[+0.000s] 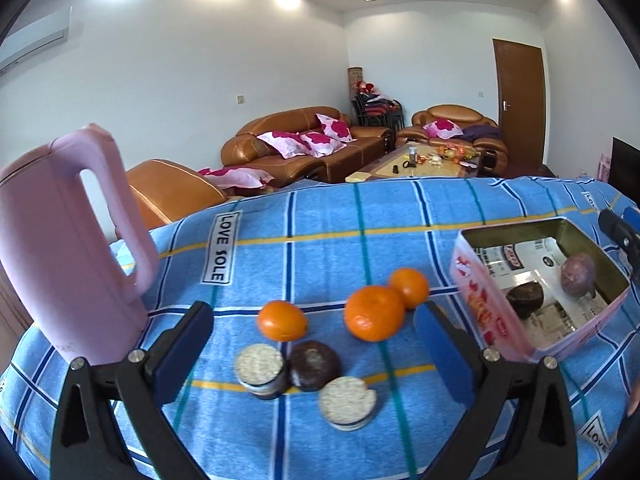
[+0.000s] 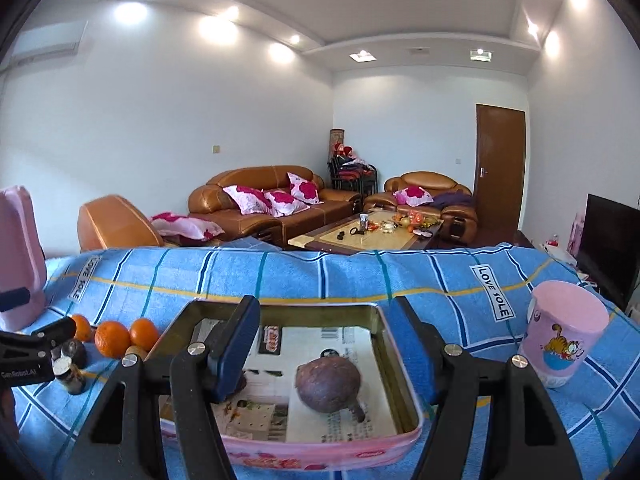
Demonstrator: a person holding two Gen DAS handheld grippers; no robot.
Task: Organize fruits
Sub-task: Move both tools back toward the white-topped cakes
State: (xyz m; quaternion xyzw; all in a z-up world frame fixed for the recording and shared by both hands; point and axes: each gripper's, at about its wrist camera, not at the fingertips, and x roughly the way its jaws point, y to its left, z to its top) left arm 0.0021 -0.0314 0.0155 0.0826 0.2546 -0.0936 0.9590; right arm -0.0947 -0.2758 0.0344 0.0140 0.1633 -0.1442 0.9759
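Cloth [image 1: 320,216] under both claws: sky blue, checked with dark blue, white, teal and yellow lines; white label lettered black. Between the left claw's [image 1: 316,344] black arms with blue pads lay three bright orange tangerines [image 1: 374,312], one dark brown chocolate-coated cake [image 1: 314,364] and two pale beige rice-cracker sandwiches [image 1: 262,366]. Left of that claw, kettle [image 1: 68,240] was plain pale pink. Below the right claw [image 2: 324,344], tin [image 2: 280,448] was pink outside with red print, dull gold inside, lined with white printed paper; the fruit [image 2: 328,384] in it was mottled purple-brown. Right of that claw, cup [image 2: 564,332] was pink with an orange cartoon cat.
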